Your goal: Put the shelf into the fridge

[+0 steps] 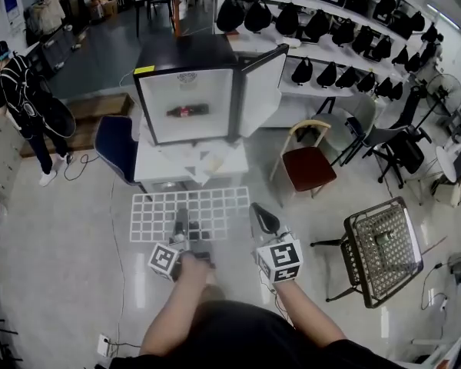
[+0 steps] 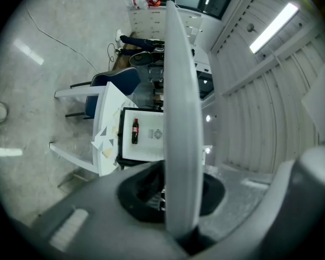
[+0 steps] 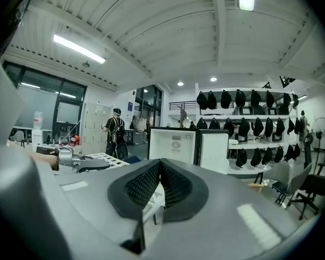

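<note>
Head view, nearest first: my left gripper (image 1: 182, 224) is clamped on the near edge of the white wire shelf (image 1: 215, 206). In the left gripper view the shelf runs edge-on between the jaws. The shelf is held flat in the air, in front of the fridge (image 1: 186, 60) and short of it. My right gripper (image 1: 264, 218) hangs just beside the shelf's right edge, its jaws pressed together on nothing. The fridge stands on a white table (image 1: 157, 167), its door (image 1: 263, 89) swung open to the right, with a bottle (image 1: 187, 111) lying inside. Left of the fridge is a blue chair (image 1: 114, 144). Right of it is a red-seated chair (image 1: 307, 166).
</note>
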A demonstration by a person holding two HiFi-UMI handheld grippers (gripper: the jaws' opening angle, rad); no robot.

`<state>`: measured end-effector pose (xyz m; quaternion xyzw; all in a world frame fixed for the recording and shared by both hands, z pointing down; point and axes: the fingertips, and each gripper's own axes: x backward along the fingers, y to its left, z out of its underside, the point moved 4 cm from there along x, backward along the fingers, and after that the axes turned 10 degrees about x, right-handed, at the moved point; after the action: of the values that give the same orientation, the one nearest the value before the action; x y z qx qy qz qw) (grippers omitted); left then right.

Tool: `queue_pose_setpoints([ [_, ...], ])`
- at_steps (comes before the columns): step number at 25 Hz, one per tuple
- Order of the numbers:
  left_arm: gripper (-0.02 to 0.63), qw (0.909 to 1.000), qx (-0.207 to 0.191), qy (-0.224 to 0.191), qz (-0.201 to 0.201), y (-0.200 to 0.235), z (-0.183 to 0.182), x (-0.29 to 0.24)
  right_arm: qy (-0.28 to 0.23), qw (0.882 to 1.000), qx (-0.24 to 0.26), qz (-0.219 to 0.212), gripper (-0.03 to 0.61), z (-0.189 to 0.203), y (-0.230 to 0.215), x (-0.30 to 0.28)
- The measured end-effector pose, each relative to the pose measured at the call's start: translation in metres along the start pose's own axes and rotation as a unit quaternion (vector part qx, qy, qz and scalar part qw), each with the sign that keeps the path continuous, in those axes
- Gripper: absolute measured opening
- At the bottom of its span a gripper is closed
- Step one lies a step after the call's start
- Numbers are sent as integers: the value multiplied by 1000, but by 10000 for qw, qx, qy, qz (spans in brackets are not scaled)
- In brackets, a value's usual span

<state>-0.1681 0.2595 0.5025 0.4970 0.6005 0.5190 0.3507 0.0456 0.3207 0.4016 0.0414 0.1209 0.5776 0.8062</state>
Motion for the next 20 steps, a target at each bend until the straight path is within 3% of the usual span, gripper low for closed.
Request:
queue_pose_setpoints([
  [4,43,9999,-109,99,-47,-9,-31,-47,35,10000,24,35,2,-8,-1,-49],
  [14,43,9994,79,334,-15,0,-91,-147,160,9995,93,259,2,-15,3,-162],
  [20,43,9987,209,438,-130,6,-105,-177,305,9981,53,524,2,-9,9,-181],
])
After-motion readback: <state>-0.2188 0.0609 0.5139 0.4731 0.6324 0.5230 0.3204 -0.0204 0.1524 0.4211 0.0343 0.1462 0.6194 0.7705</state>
